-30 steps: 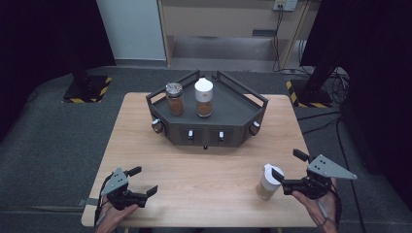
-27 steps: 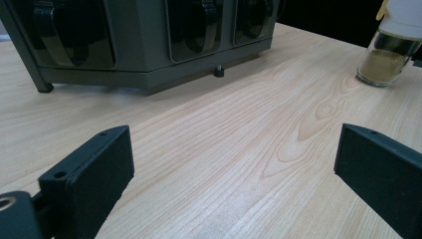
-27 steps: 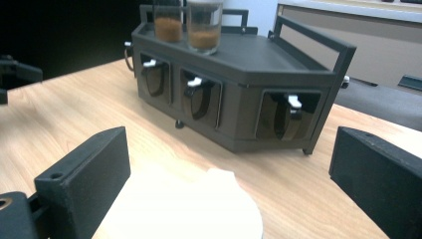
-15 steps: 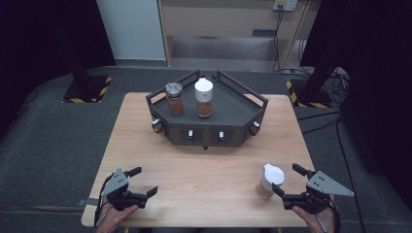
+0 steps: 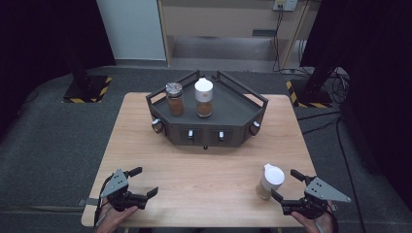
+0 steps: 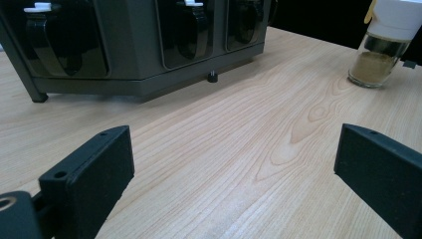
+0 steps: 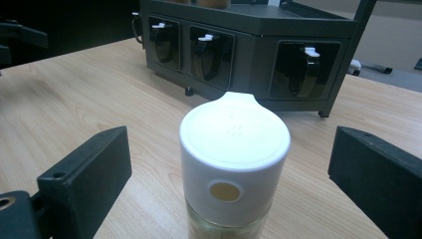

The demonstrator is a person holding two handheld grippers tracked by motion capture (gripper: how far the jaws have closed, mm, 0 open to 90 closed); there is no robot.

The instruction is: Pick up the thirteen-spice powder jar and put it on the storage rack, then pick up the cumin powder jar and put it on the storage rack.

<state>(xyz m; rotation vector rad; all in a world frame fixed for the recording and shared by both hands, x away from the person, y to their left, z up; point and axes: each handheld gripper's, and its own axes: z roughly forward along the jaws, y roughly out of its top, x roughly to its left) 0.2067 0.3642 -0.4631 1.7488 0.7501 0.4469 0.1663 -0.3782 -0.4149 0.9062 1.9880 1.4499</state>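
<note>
The right gripper is sitting at the near right edge of the surface, its jaws spread wide and holding nothing. Directly ahead of it, centred between the two jaws but apart from both, the white-capped spice jar is standing upright, its long axis vertical, so a level squeeze around the body looks like the natural grip. Beyond the jar, further forward, the dark rack is waiting with two other jars on its top shelf. The left gripper is resting well off to the jar's far side, also gaping wide and empty; the jar is showing far off to its front right. The right hand is clearly nearer.
</note>
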